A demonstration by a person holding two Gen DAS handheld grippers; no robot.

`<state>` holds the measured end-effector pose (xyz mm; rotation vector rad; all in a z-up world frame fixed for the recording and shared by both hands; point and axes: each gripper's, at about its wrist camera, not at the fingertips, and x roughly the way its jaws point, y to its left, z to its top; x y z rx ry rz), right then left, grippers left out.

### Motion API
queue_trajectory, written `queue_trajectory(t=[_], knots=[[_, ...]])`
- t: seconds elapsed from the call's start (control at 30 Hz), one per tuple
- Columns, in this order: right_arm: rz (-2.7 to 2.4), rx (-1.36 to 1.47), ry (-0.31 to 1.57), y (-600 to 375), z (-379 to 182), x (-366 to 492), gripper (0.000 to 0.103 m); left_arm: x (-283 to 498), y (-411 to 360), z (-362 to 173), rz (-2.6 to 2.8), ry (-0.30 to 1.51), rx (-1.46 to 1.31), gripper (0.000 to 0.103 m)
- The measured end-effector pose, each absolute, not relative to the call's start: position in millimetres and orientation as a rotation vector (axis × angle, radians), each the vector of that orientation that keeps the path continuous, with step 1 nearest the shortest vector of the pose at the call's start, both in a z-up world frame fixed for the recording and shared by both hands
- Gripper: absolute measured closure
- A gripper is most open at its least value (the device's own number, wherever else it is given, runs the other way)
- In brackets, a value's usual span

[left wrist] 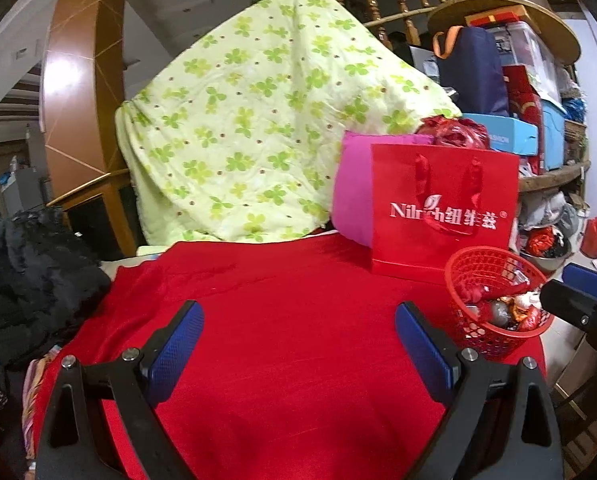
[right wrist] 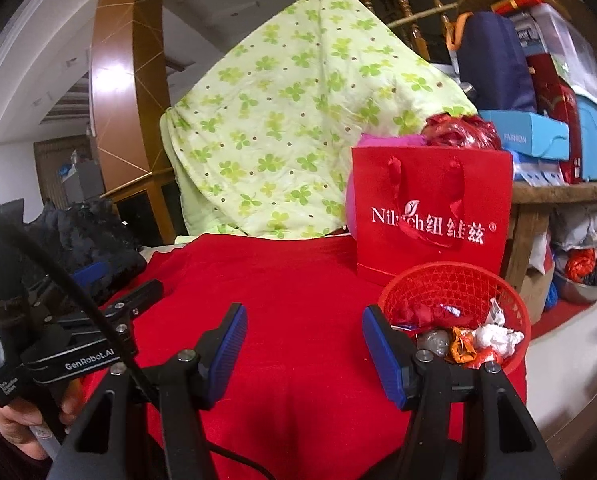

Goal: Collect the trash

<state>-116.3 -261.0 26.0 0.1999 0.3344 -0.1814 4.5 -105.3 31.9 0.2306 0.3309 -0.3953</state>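
A red mesh basket [left wrist: 478, 264] stands at the right edge of a red cloth [left wrist: 290, 320]; it also shows in the right wrist view [right wrist: 450, 280]. It holds crumpled wrappers and white paper [right wrist: 494, 338], also seen in the left wrist view [left wrist: 510, 312]. My left gripper [left wrist: 298, 328] is open and empty above the cloth, left of the basket. My right gripper [right wrist: 304, 330] is open and empty, its right finger [right wrist: 382, 352] just in front of the basket's near rim. The left gripper's body [right wrist: 98, 320] shows at the left of the right wrist view.
A red paper bag [right wrist: 430, 216] stands behind the basket, with a pink item [left wrist: 354, 196] and a red plastic bag [right wrist: 462, 130] behind it. A green clover quilt [left wrist: 258, 120] drapes at the back. Dark clothing [left wrist: 30, 264] lies left. Cluttered shelves [right wrist: 558, 140] stand right.
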Motion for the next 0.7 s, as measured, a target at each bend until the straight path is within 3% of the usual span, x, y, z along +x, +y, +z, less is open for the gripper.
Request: queue_trajectory(t=[0.7], knots=[[-0.204,0.192,0.309,-257,46,-145,0.039,-21,-78,51,-0.341,0.305,0.202,0.007]])
